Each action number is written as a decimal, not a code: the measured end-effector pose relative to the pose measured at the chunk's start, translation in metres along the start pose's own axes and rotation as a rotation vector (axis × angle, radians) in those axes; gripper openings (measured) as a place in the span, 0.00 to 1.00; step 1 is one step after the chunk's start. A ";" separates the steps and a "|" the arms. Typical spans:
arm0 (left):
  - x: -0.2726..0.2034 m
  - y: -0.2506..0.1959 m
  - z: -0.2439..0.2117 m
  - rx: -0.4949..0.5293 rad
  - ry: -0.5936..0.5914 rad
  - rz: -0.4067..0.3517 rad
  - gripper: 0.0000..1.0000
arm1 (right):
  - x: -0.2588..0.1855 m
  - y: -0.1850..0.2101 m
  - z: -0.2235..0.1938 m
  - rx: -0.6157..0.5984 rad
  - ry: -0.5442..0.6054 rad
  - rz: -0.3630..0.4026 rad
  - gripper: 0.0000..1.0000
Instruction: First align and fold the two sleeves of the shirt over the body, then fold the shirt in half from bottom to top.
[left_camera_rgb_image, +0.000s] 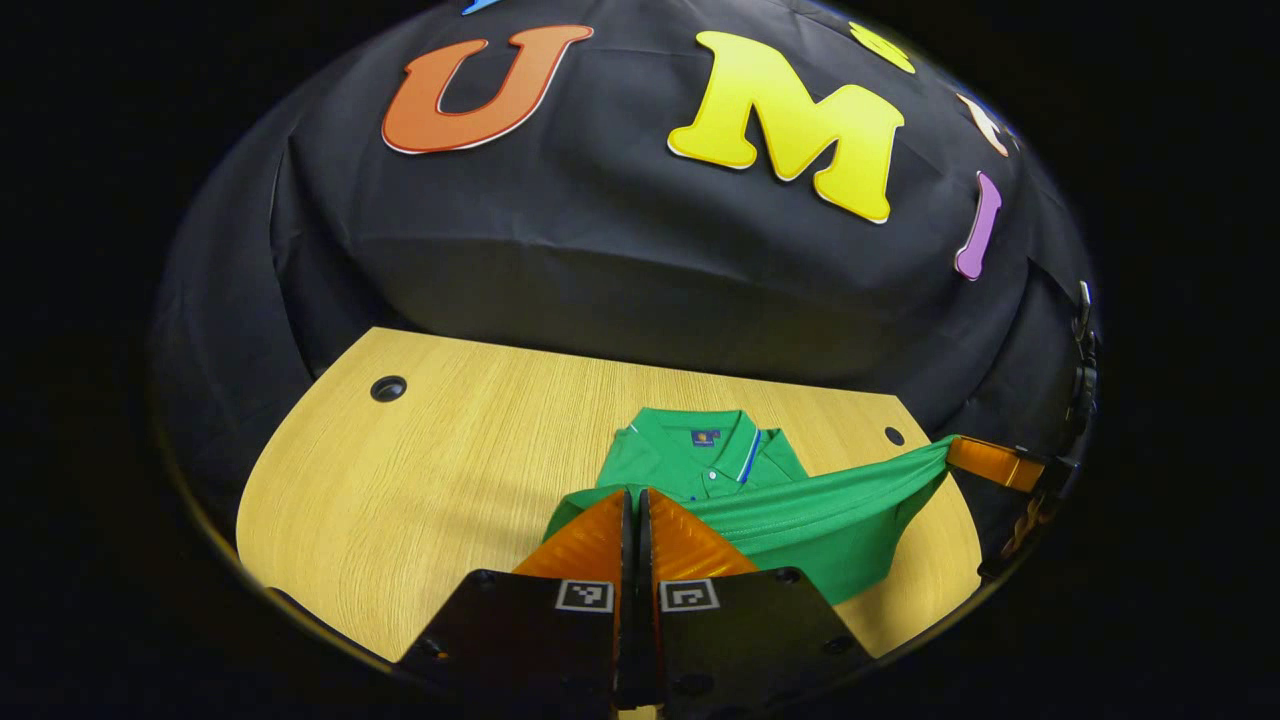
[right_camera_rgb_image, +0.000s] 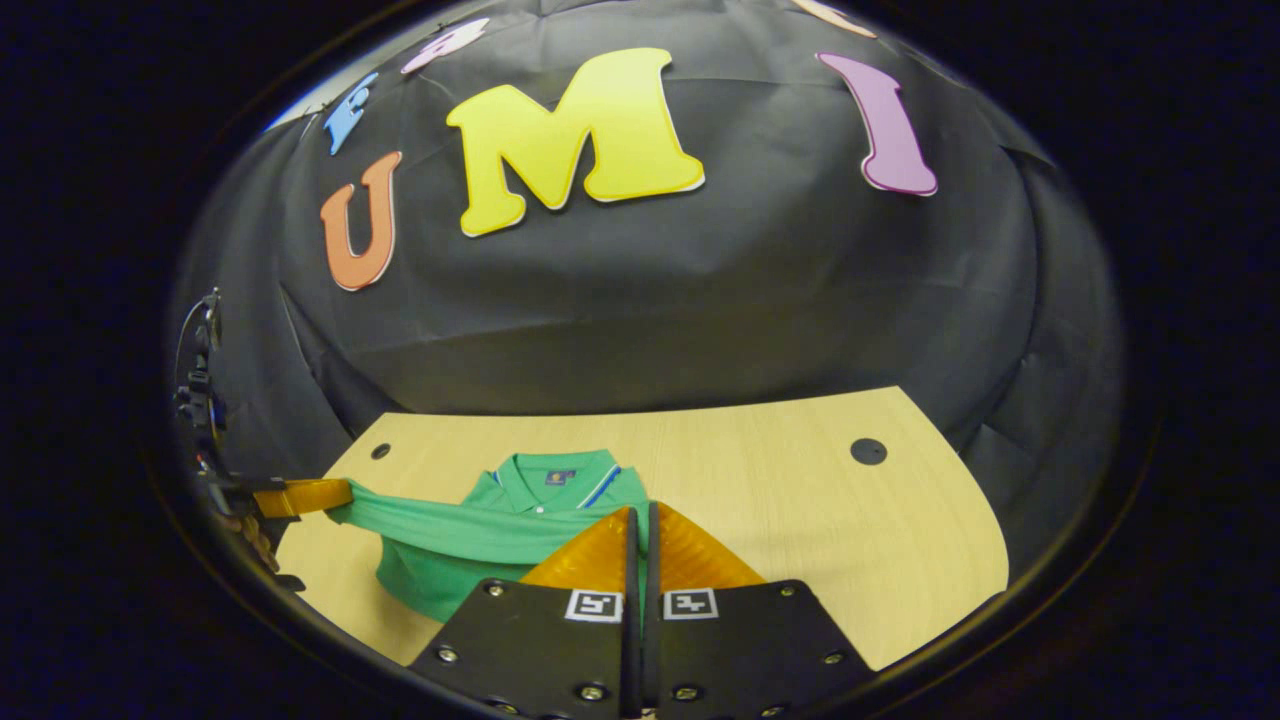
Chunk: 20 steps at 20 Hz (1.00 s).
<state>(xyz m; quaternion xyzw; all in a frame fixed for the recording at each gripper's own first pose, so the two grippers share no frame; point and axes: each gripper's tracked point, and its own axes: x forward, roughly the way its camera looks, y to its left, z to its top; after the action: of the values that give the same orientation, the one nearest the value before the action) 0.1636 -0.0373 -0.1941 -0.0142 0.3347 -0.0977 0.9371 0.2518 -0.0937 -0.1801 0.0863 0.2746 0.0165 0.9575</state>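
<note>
Two grippers hold one green shirt above a pale wooden table, and the shirt's collar serves as the landmark. In the left gripper view, a round hole in the table sits well to the left of the collar and farther back. The left gripper rises just in front of the collar and slightly left of it, its jaws pressed together with the shirt's hem edge pinched between them. From there a taut band of green cloth stretches rightward, past the collar's near side, to the right gripper, whose jaws are clamped on the other end of the hem, right of the collar and beyond a smaller hole. The cloth below the band hangs in a fold down to the table. In the right gripper view, the left gripper is far left of the collar, gripping the hem; the raised band runs right, in front of the collar, to the right gripper, whose jaws are closed on the cloth just right of the collar. A dark hole lies well right of the collar.
</note>
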 end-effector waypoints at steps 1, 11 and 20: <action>0.006 0.000 0.005 -0.006 -0.003 -0.003 0.03 | 0.006 0.000 0.004 0.000 -0.004 -0.001 0.01; 0.081 0.014 0.038 0.003 -0.025 0.005 0.03 | 0.075 -0.003 0.034 0.020 -0.022 -0.011 0.01; 0.129 0.027 0.031 -0.010 0.003 0.030 0.03 | 0.123 -0.006 0.023 0.028 0.013 -0.024 0.00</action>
<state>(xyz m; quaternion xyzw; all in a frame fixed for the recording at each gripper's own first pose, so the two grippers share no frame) 0.2855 -0.0367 -0.2528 -0.0136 0.3367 -0.0820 0.9380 0.3682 -0.0930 -0.2263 0.0962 0.2821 0.0019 0.9545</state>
